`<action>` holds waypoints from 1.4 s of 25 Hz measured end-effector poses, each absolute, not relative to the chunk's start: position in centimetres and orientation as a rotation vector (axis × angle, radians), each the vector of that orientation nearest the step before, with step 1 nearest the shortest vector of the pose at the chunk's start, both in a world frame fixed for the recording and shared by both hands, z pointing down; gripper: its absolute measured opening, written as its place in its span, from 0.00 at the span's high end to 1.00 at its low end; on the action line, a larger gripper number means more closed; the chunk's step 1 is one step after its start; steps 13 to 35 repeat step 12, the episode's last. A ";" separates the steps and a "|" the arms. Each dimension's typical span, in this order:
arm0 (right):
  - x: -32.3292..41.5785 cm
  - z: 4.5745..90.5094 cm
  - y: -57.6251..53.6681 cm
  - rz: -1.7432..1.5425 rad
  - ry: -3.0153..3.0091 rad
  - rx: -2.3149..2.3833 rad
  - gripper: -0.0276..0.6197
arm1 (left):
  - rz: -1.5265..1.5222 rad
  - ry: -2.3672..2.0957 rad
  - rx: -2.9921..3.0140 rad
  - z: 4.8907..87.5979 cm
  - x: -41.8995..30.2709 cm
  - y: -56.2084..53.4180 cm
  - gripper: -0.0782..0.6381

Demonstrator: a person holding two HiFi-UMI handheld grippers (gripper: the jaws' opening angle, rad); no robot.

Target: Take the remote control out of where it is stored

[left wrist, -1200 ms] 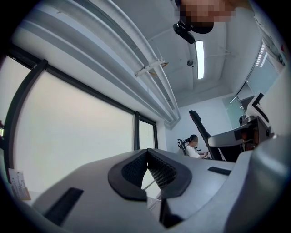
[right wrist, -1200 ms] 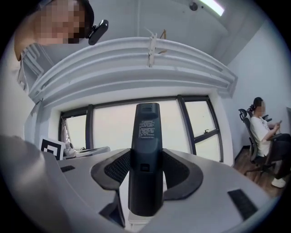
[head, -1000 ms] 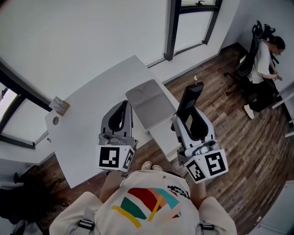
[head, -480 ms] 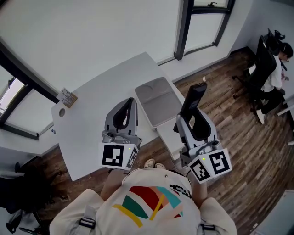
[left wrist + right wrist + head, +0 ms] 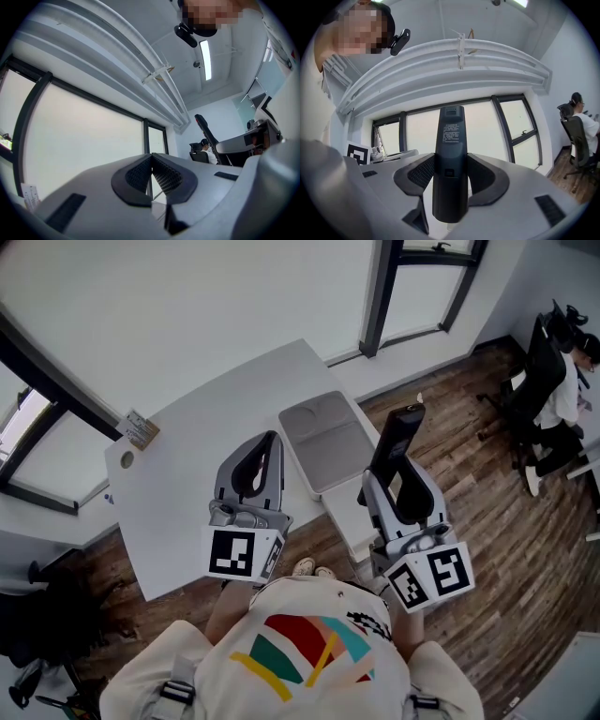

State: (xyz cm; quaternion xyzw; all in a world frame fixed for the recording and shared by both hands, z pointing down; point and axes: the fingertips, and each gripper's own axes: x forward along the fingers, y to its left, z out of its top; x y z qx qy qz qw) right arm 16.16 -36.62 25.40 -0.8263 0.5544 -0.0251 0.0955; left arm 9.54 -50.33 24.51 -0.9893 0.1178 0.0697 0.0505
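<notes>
Holding the remote control (image 5: 450, 140) by its lower half, my right tool (image 5: 401, 486) pinched it between both pads, with the top end sticking out well past the tips. The remote was up in the air, off the white table (image 5: 187, 465) and near its edge, close to a shallow grey tray (image 5: 328, 442). My left tool (image 5: 264, 448) hung over the table, pads pressed together on nothing. A person (image 5: 570, 381) sat in a chair across the room.
</notes>
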 end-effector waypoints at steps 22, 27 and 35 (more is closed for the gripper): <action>16.2 25.6 -37.2 -0.094 1.643 -2.465 0.62 | 0.223 0.403 -3.010 24.6 8.6 -51.7 0.88; 16.2 25.6 -37.2 -0.094 1.643 -2.465 0.62 | 0.223 0.403 -3.010 24.6 8.6 -51.7 0.88; 16.2 25.6 -37.2 -0.094 1.643 -2.465 0.62 | 0.223 0.403 -3.010 24.6 8.6 -51.7 0.88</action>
